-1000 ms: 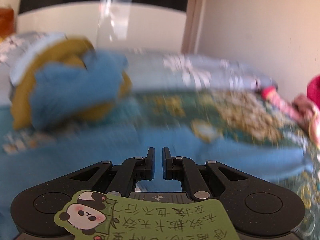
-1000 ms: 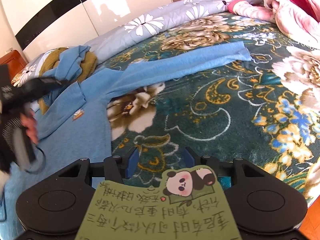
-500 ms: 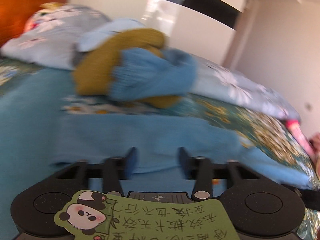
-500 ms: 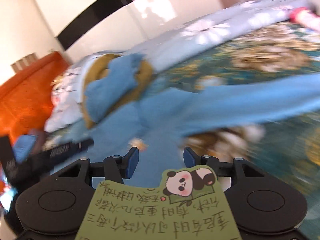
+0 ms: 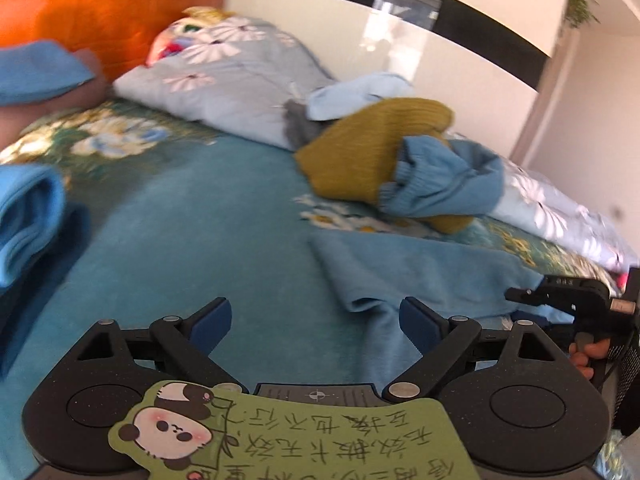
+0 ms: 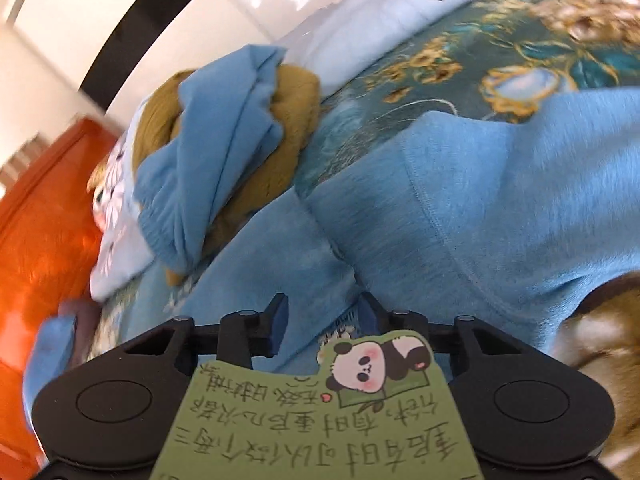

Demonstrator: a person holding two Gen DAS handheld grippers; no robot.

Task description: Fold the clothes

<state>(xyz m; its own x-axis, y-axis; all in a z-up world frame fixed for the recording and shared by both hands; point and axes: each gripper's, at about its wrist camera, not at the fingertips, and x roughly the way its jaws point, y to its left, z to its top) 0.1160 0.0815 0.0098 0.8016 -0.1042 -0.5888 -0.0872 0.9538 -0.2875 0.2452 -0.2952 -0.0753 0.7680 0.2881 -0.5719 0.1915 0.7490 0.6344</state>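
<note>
— Blue sweatshirt [image 5: 420, 272]: where is it lying right now?

— It is lying spread flat on the teal floral bedspread [image 5: 168, 216], with a sleeve [image 6: 540, 184] stretching off to the right in the right wrist view.

— What is the left gripper [image 5: 316, 318] doing?

— Its jaws are opening wide above the cloth, with nothing clamped between them.

— And the right gripper [image 6: 322, 314]?

— Its jaws are closing just over the sweatshirt near the small chest patch; whether the pads are pressing the fabric, I cannot tell.

— Anything beside it?

— A mustard knit [image 5: 372, 148] and a blue garment [image 5: 448, 184] are sitting bundled against the grey flowered quilt [image 5: 240, 80].
</note>
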